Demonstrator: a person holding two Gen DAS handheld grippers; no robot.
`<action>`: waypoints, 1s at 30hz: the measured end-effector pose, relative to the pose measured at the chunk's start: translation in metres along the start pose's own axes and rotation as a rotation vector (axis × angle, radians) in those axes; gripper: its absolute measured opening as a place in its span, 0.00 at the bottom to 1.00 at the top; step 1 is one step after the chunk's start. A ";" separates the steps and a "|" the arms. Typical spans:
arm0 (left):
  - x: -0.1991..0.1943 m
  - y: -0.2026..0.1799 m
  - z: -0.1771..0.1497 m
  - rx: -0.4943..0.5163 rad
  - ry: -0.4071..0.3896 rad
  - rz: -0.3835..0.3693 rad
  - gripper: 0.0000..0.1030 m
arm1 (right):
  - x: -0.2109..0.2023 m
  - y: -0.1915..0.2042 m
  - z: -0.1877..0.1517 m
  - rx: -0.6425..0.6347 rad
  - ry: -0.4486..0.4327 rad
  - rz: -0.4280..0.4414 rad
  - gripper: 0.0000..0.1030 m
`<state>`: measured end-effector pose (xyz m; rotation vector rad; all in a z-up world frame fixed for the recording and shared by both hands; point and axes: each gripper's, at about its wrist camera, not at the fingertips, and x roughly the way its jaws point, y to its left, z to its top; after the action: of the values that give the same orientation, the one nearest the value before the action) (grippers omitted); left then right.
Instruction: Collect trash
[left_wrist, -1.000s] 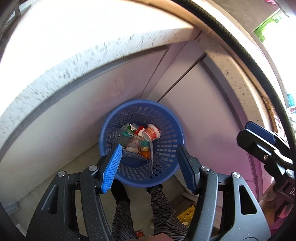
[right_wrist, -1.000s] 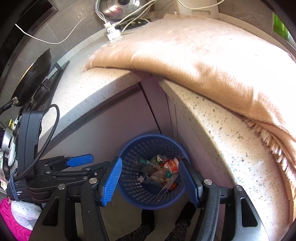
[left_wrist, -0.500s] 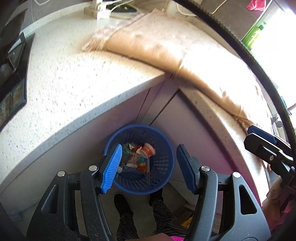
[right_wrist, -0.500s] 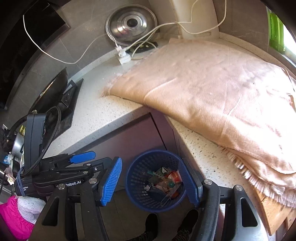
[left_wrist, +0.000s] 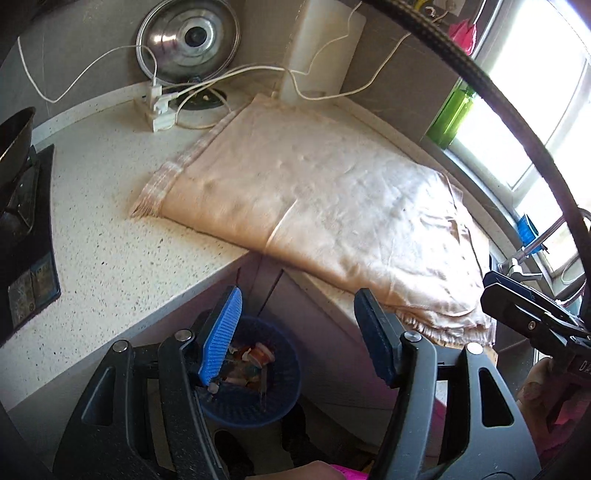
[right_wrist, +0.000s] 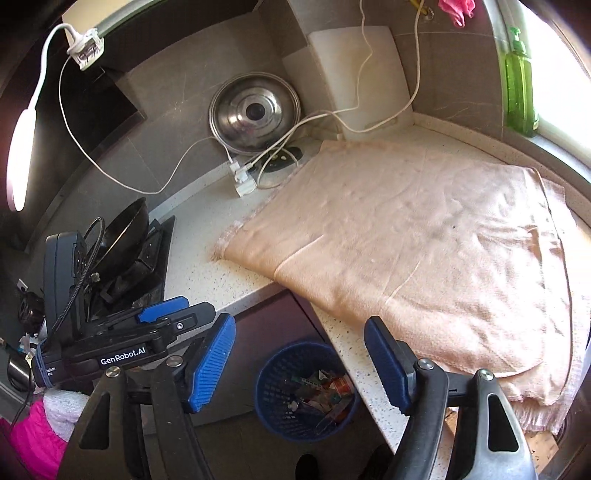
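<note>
Below, round perforated blue basket (right_wrist: 269, 384), crumpled trash (right_wrist: 321, 391)

Both hand-held grippers (left_wrist: 295, 332) (right_wrist: 299, 354) empty, jaws parted

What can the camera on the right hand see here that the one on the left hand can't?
Only the right view shows the white lamp on the wall, the pump top of the green bottle, and the left tongs, open and empty. Only the left view shows the faucet by the window and the right tongs. Both show the blue basket of trash, the peach cloth and the pot lid.
</note>
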<state>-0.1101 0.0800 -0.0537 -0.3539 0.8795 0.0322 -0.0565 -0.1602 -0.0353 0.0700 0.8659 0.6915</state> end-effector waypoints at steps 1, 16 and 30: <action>-0.002 -0.006 0.003 0.003 -0.013 -0.008 0.73 | -0.005 -0.002 0.004 0.001 -0.016 -0.002 0.79; -0.029 -0.082 0.047 0.091 -0.169 -0.060 0.90 | -0.059 -0.042 0.038 0.037 -0.195 -0.049 1.00; -0.028 -0.118 0.071 0.135 -0.208 -0.077 1.00 | -0.069 -0.067 0.054 0.076 -0.244 -0.052 1.00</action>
<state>-0.0552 -0.0050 0.0433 -0.2529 0.6576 -0.0602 -0.0131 -0.2413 0.0257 0.1958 0.6568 0.5874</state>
